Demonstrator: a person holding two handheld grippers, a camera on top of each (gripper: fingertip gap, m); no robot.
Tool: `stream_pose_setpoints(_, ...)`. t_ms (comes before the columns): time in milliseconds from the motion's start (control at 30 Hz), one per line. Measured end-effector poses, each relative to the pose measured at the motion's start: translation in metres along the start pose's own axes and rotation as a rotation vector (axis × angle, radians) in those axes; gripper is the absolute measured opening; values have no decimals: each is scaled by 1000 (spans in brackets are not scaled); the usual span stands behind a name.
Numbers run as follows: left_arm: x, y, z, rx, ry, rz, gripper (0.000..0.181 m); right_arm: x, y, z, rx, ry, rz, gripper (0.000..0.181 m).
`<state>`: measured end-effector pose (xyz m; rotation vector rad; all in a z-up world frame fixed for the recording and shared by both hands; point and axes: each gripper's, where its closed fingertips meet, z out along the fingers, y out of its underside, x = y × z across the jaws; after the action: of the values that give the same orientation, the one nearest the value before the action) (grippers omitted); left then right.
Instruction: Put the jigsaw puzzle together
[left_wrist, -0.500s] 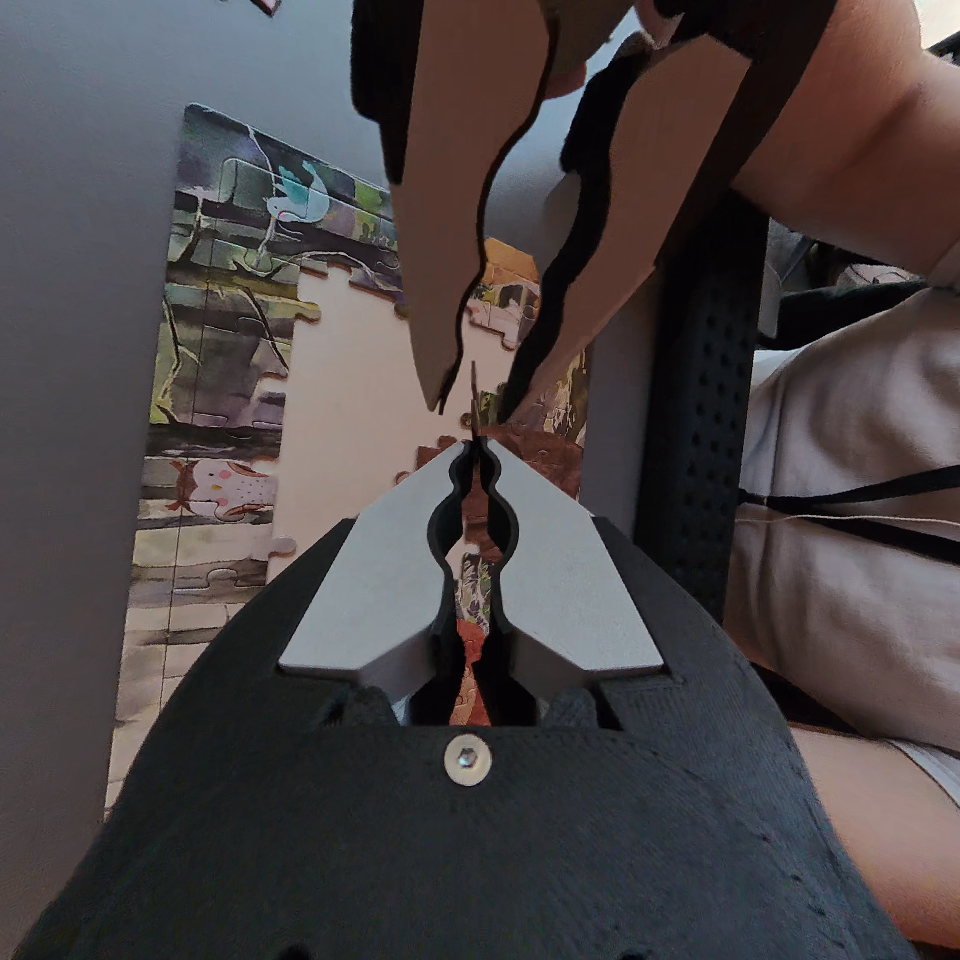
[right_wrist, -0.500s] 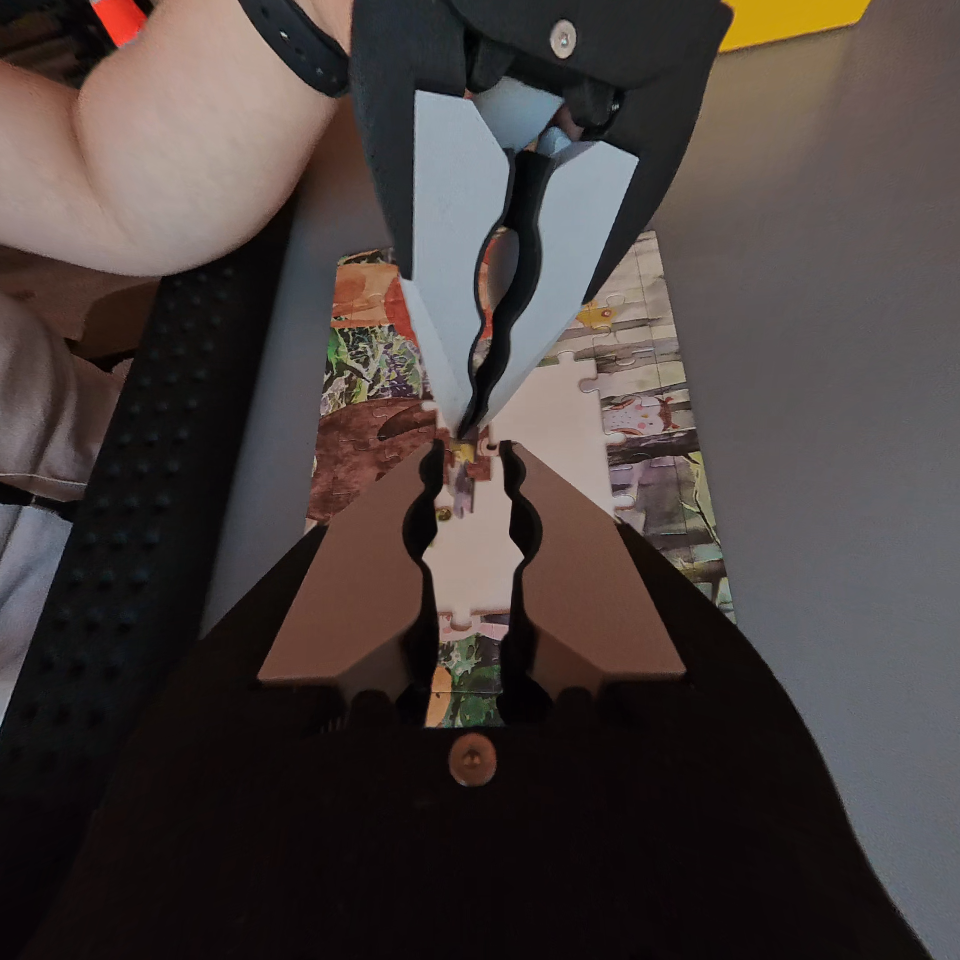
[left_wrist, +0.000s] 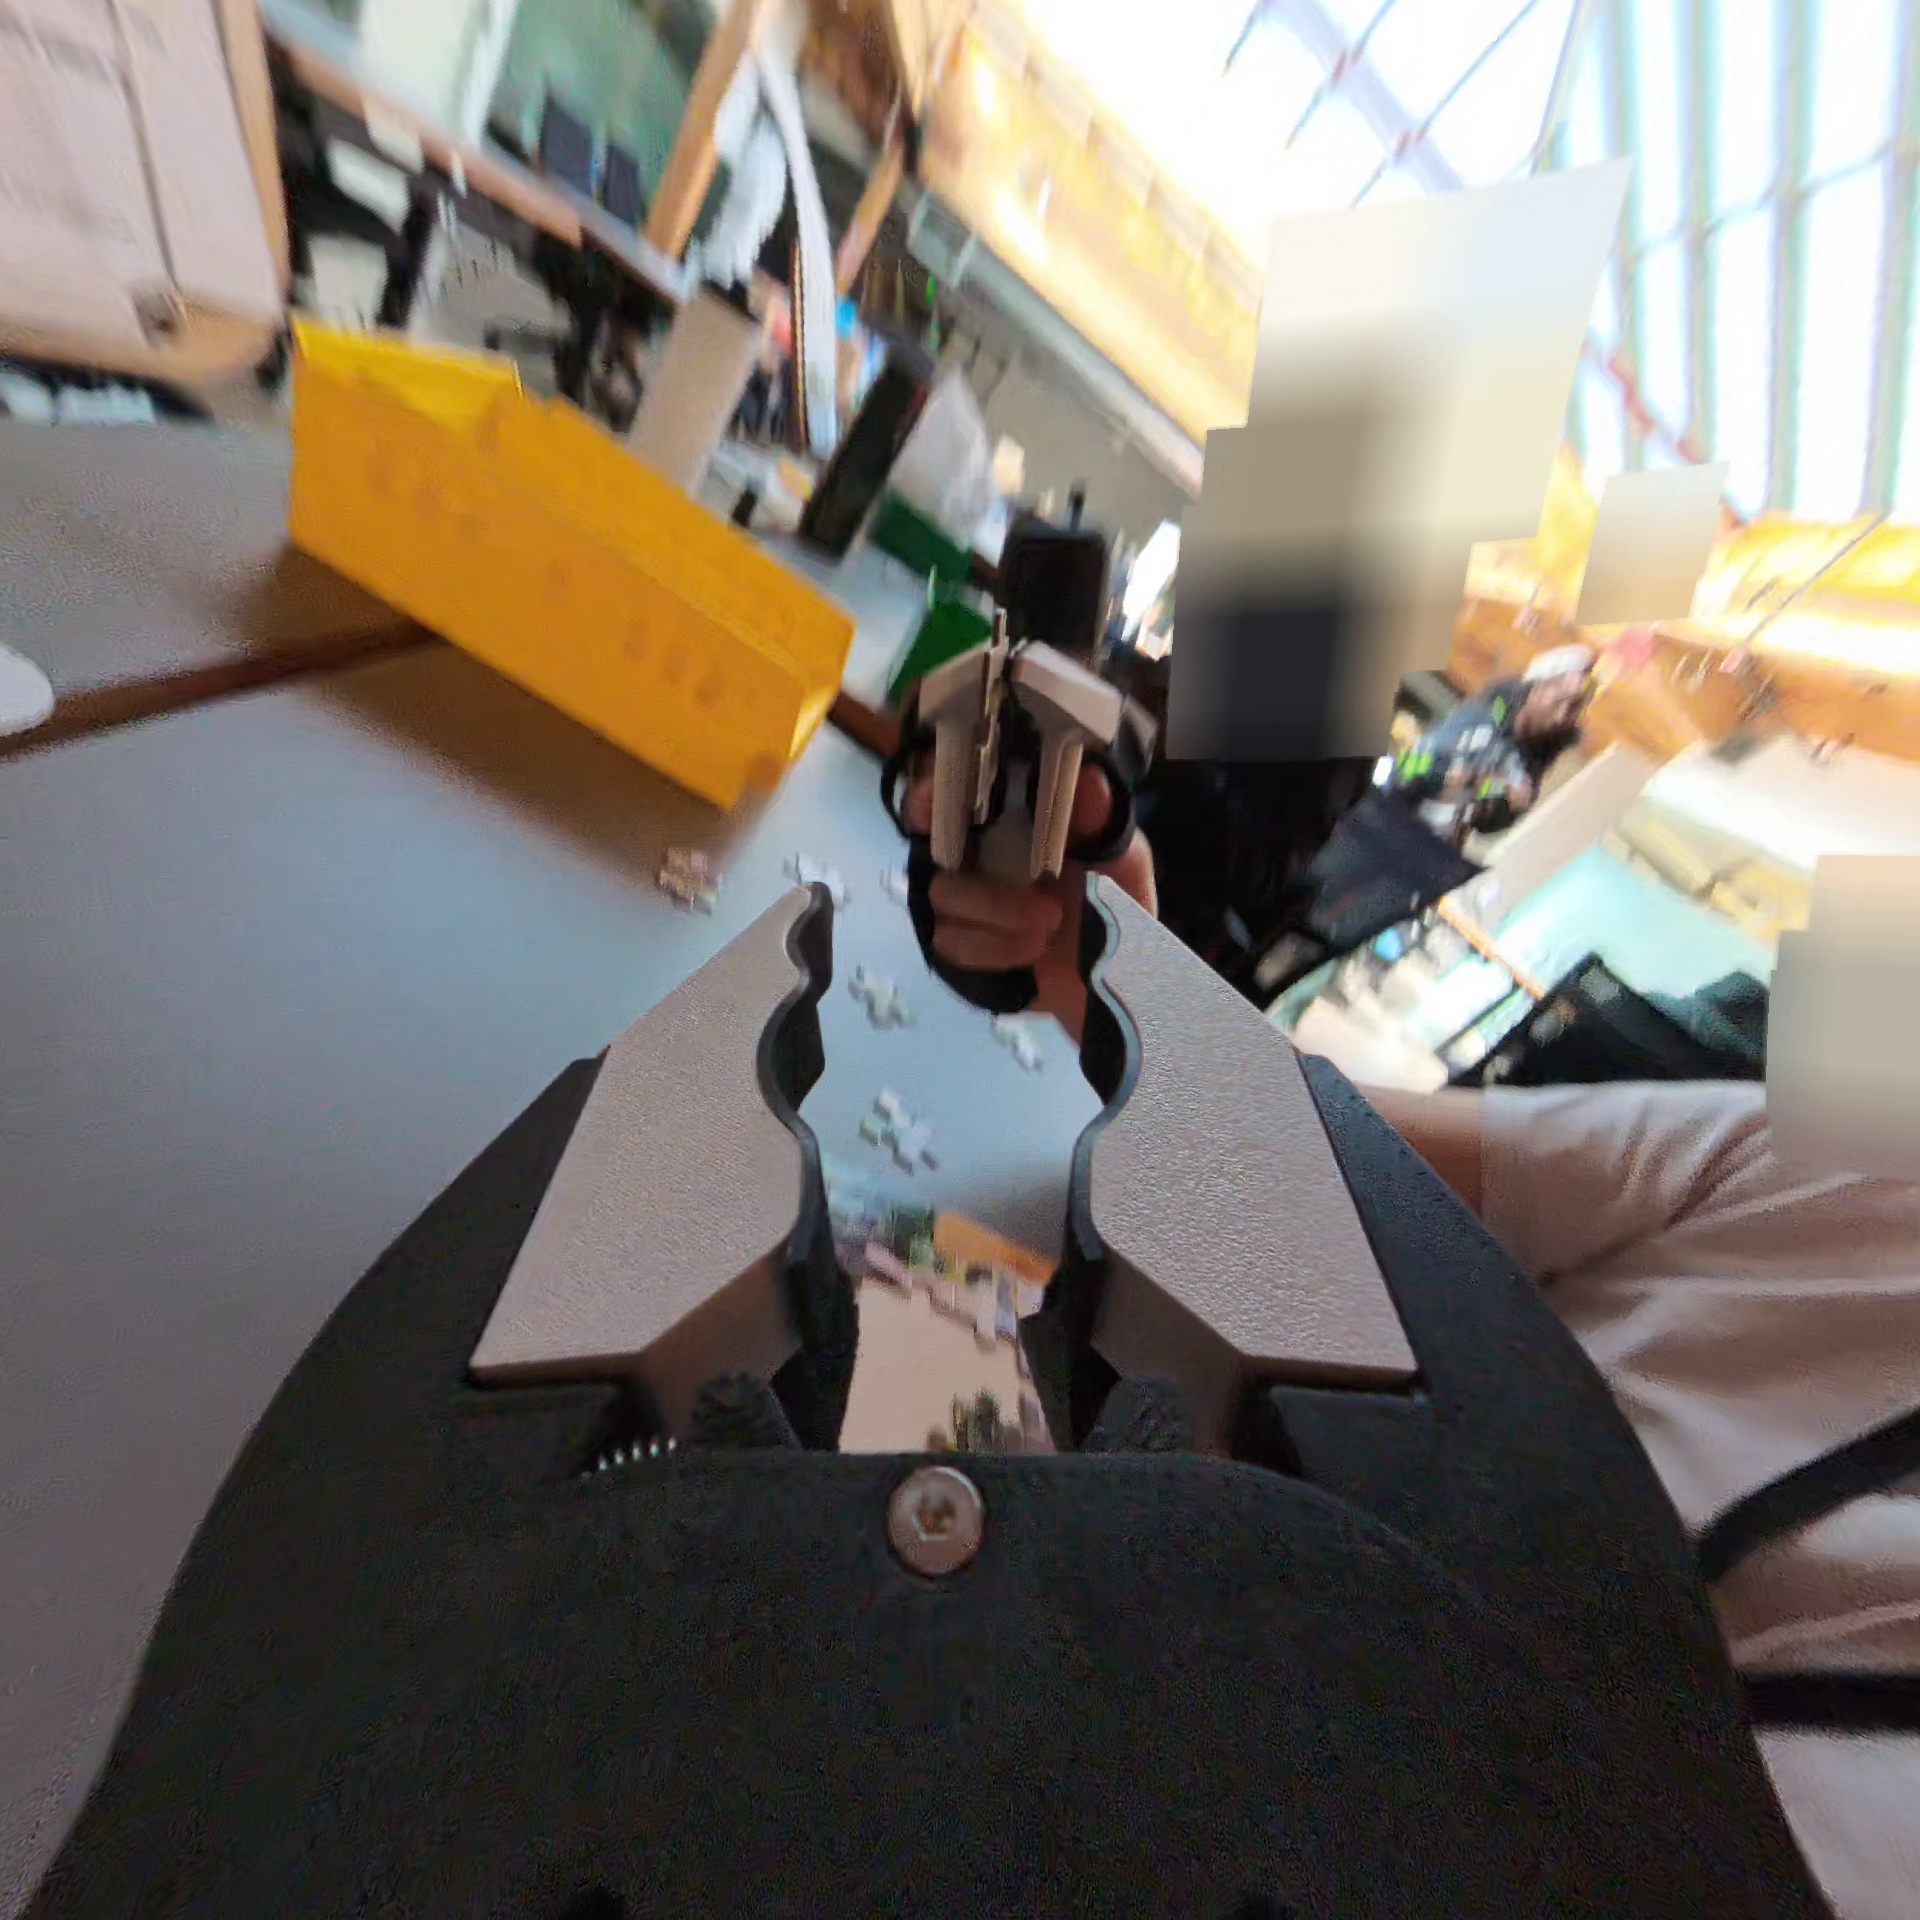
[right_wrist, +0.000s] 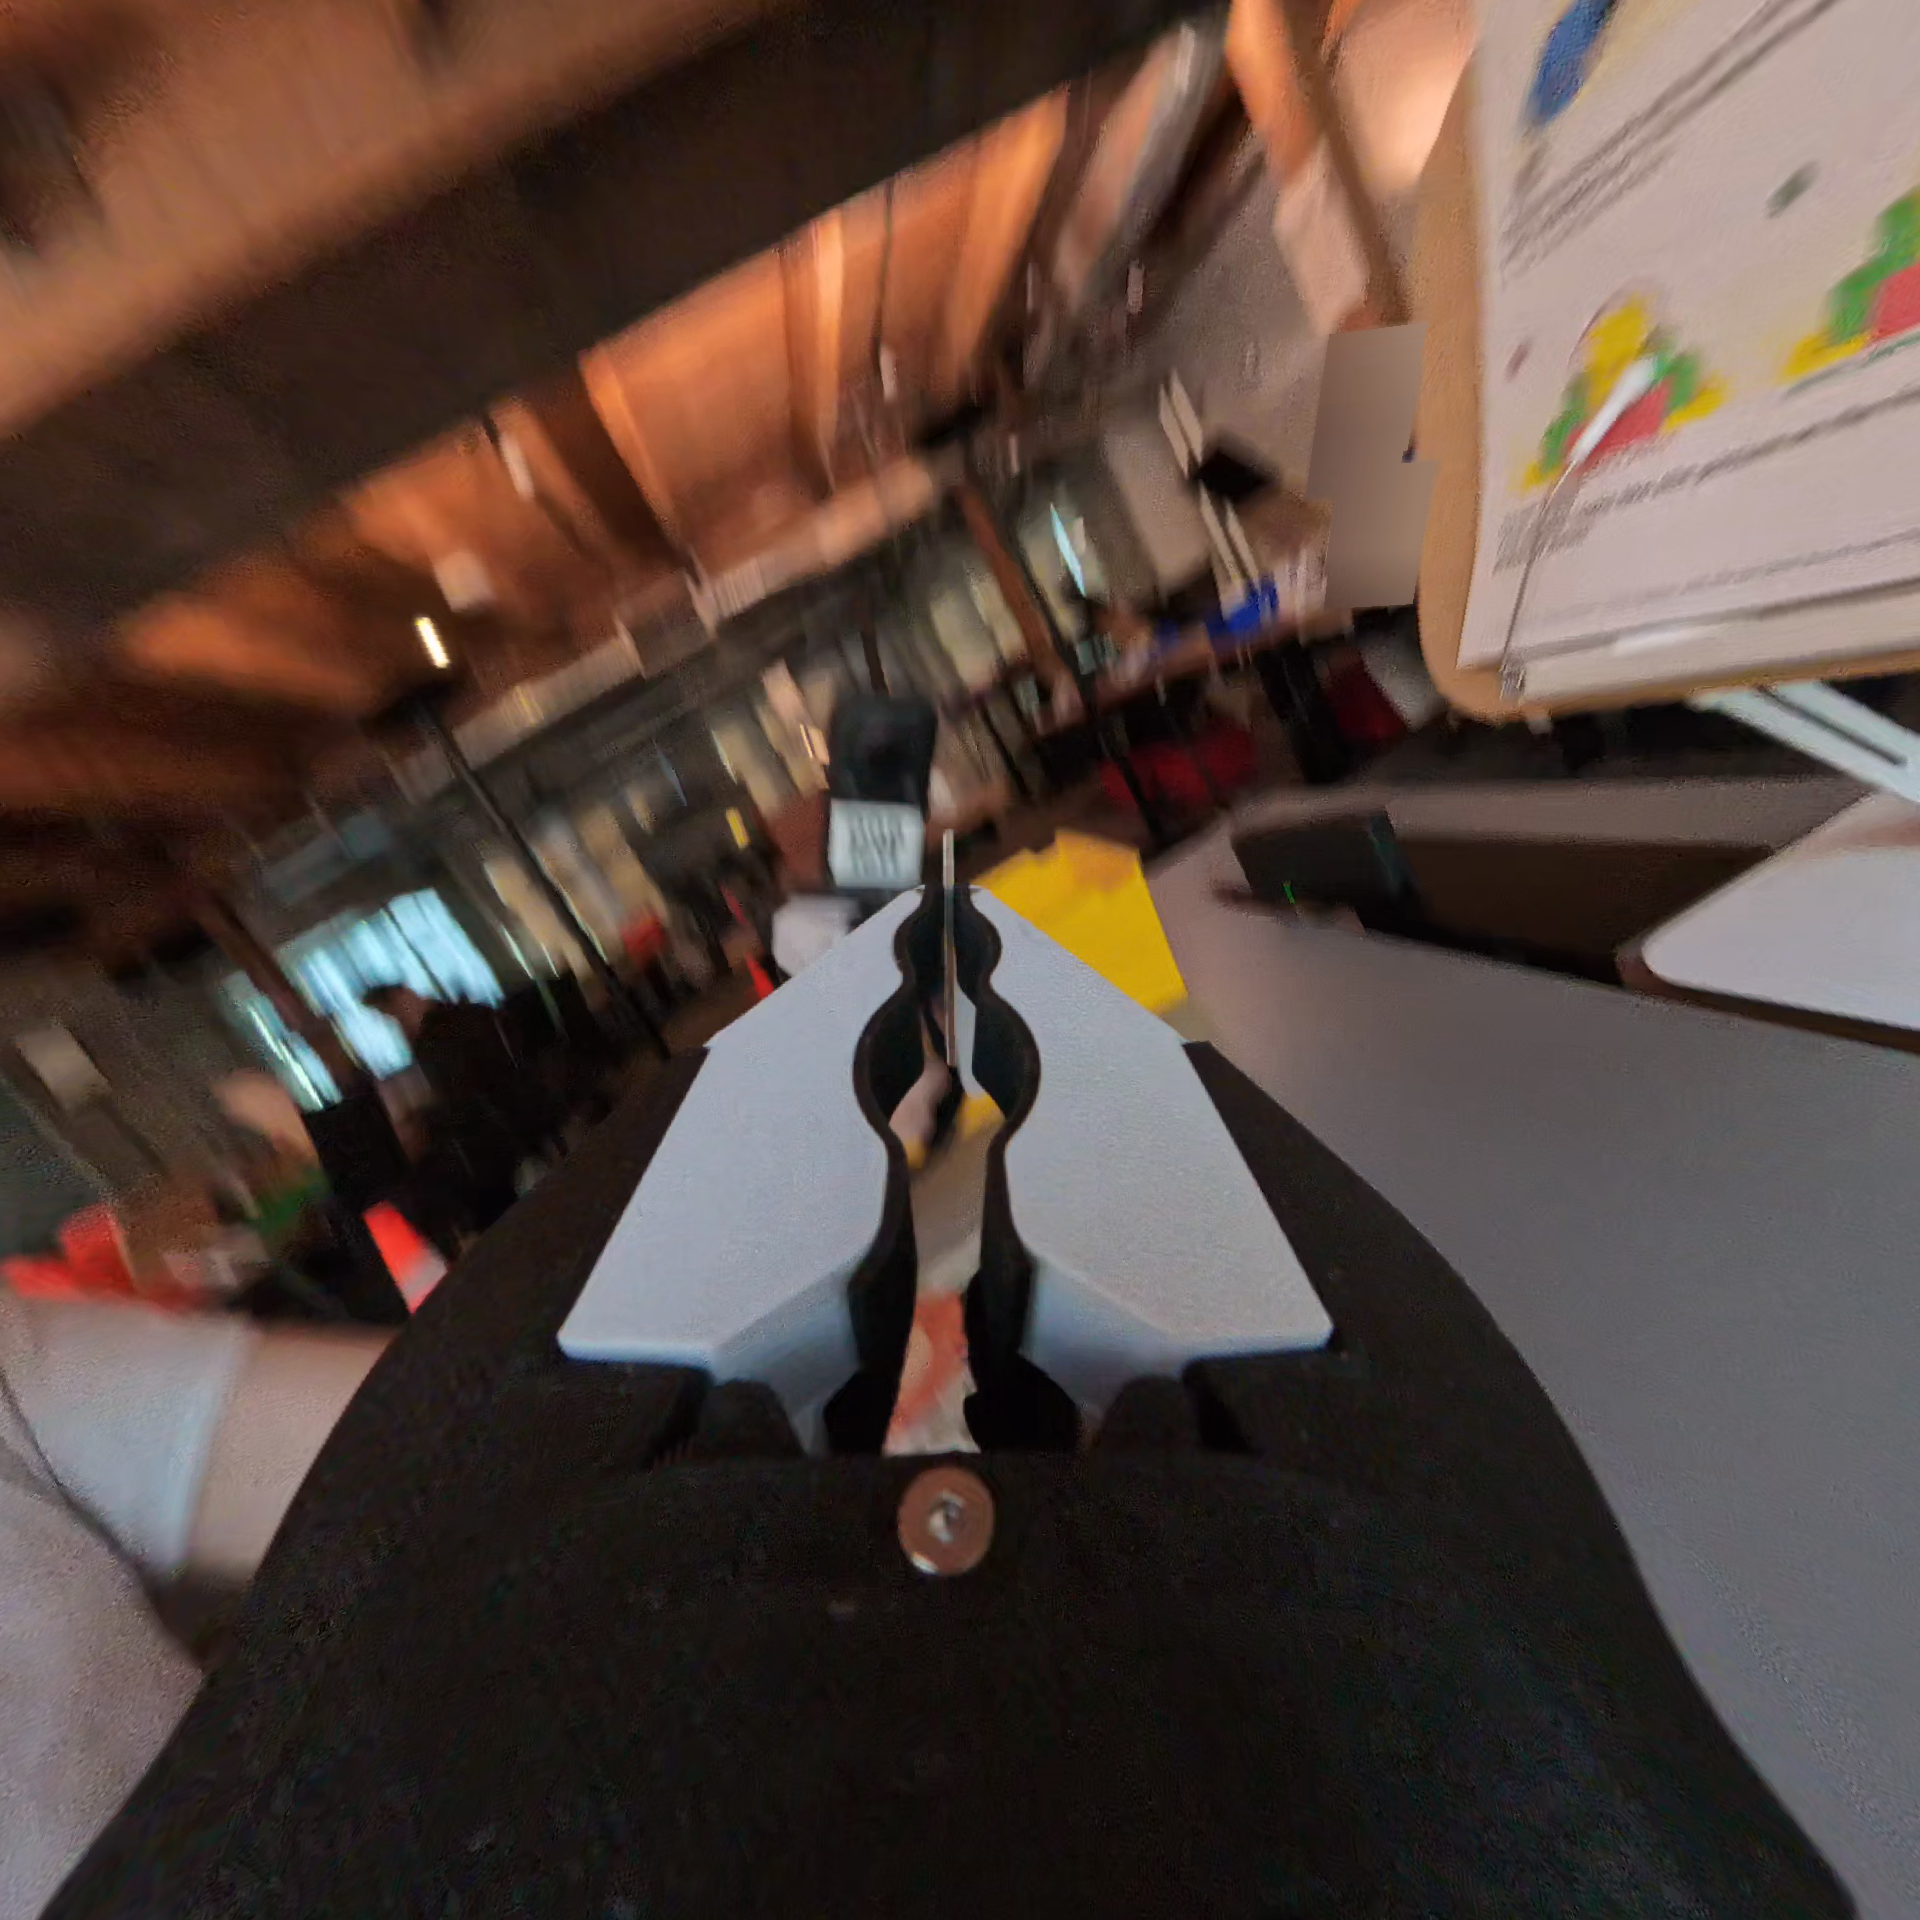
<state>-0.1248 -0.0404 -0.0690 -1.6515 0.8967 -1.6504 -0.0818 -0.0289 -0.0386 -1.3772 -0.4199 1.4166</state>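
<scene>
1. Left wrist view: your left gripper (left_wrist: 951, 920) is staying wide and empty above the grey worktop (left_wrist: 312, 935). Loose puzzle pieces (left_wrist: 899, 1127) are lying ahead, near a yellow box (left_wrist: 540, 561).
2. Right wrist view: your right gripper (right_wrist: 948, 902) is pinching one thin puzzle piece (right_wrist: 949, 935) on its edge, up in the air.

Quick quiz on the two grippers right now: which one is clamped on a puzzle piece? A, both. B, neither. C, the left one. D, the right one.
D: the right gripper is shut on a thin puzzle piece standing edge-on between its fingertips, while the left gripper is open and holds nothing.
</scene>
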Motion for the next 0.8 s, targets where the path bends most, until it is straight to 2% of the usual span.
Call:
stream_pose_setpoints(67, 0, -19, -6, 168, 21, 22, 44, 3, -26, -14, 214, -51, 152, 0)
stream_pose_setpoints(133, -3, -20, 0, 217, 2, 66, 47, 14, -29, -22, 305, -28, 210, 0)
stream_pose_setpoints(267, 2, -18, 20, 293, 44, 9, 41, 18, -16, -18, 367, -36, 297, 0)
stream_pose_setpoints(400, -2, -7, 32, 248, 33, -6, 36, 12, -9, -11, 398, -66, 349, 0)
stream_pose_setpoints(533, 1, -6, 35, 241, 43, -6, 29, 5, 2, 0, 348, -63, 297, 0)
stream_pose_setpoints(567, 2, -5, 36, 242, 41, -3, 25, 3, 3, 2, 338, -65, 279, 0)
stream_pose_setpoints(600, 4, -6, 35, 243, 52, -1, 6, 0, 5, 5, 320, -66, 259, 0)
stream_pose_setpoints(667, 14, -8, 32, 248, 101, 14, 0, -5, 6, 7, 301, -74, 212, 0)
stream_pose_setpoints(733, 20, -7, 28, 193, 116, 30, 0, -16, 5, 8, 211, -119, 66, 2)
stream_pose_setpoints(800, 17, 1, 22, 56, 78, 19, 0, -28, 10, 6, -5, -139, -207, 29)
